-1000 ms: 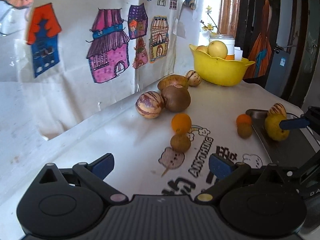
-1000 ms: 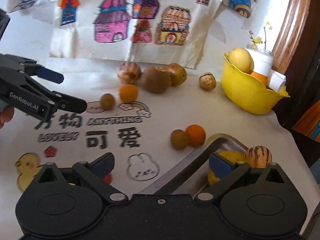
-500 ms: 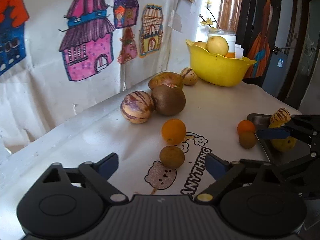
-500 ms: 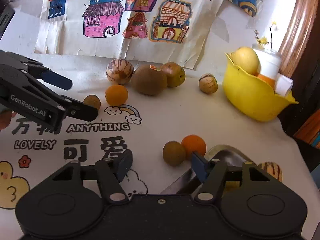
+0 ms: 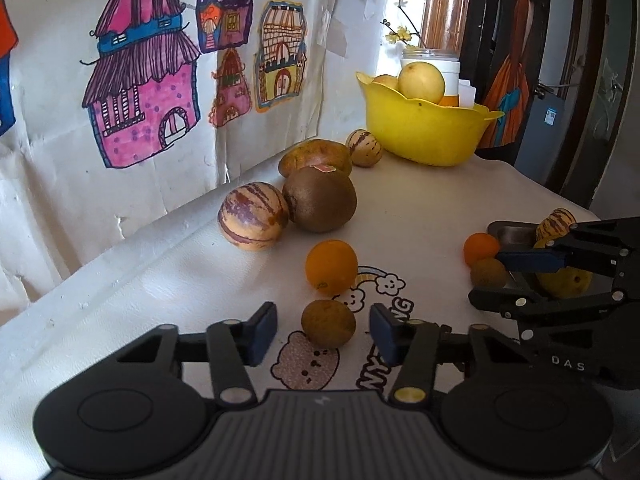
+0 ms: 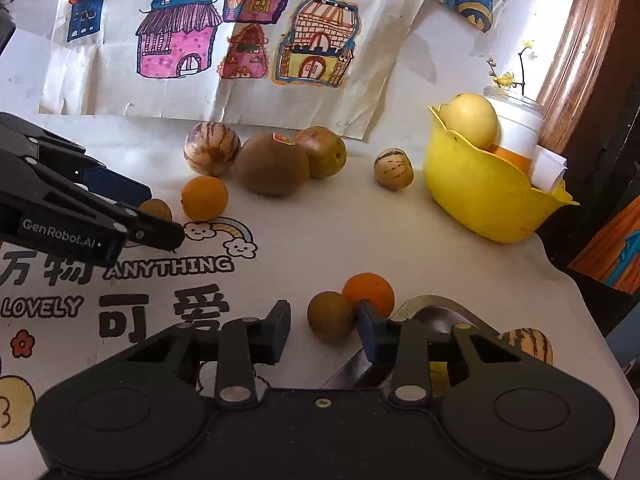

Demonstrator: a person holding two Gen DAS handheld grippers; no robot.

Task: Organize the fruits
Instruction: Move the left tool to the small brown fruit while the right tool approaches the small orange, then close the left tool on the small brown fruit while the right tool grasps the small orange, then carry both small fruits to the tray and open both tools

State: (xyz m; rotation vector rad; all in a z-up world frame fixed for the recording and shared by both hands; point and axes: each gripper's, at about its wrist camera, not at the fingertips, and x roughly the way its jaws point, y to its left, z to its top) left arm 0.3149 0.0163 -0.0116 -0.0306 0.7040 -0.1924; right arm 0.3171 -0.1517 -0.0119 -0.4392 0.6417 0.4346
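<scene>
Claws on both sides are closing around small brown fruits on the worktop (image 6: 320, 240); left claw (image 5: 323, 334) flanks one (image 5: 328, 323) with gaps; right claw (image 6: 323, 326) brackets another (image 6: 330, 315), its far pad just touching, beside an orange (image 6: 370, 290).

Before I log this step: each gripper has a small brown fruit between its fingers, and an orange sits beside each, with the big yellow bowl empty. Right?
Not quite: the yellow bowl is not empty; the right wrist view shows a pale yellow fruit in it. The rest stands: the left gripper and the right gripper are each closing around a small brown fruit, an orange beside each.
</scene>
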